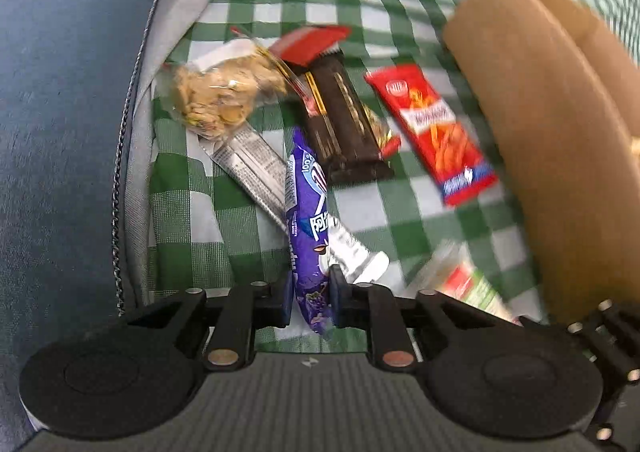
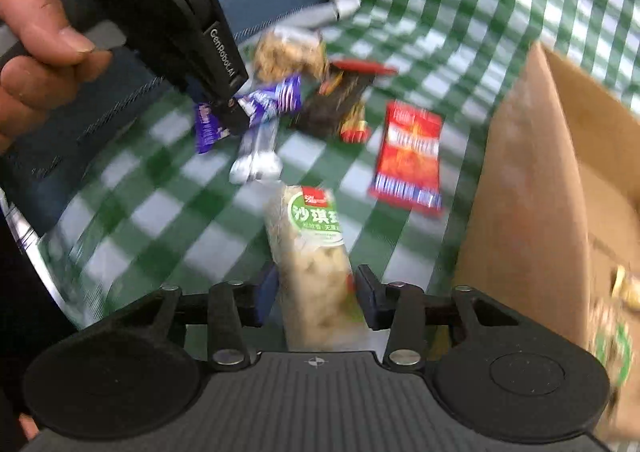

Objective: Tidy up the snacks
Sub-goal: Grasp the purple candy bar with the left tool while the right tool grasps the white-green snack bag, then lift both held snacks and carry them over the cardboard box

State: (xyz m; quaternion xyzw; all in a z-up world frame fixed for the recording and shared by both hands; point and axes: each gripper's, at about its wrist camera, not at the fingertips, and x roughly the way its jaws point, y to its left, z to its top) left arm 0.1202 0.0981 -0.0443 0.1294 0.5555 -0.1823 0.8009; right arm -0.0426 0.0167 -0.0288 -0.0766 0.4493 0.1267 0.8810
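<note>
1. Left gripper [image 1: 311,294]: jaws pinched narrow on the purple packet [image 1: 308,219], a glossy, crinkled film pouch, held by one end so it hangs free for carrying.
2. Loose snacks on the green-checked cloth [image 1: 400,3]: clear bag of nuts [image 1: 216,95], dark bar [image 1: 344,119], red packet [image 1: 432,127], all thin and flat.
3. Right gripper [image 2: 316,298]: jaws half-closed around the pale rice-cake packet [image 2: 312,244]; firm contact likely, though blur hides it.
4. Cardboard box [image 2: 532,187], stiff and open, stands at right, probably the destination.
</note>
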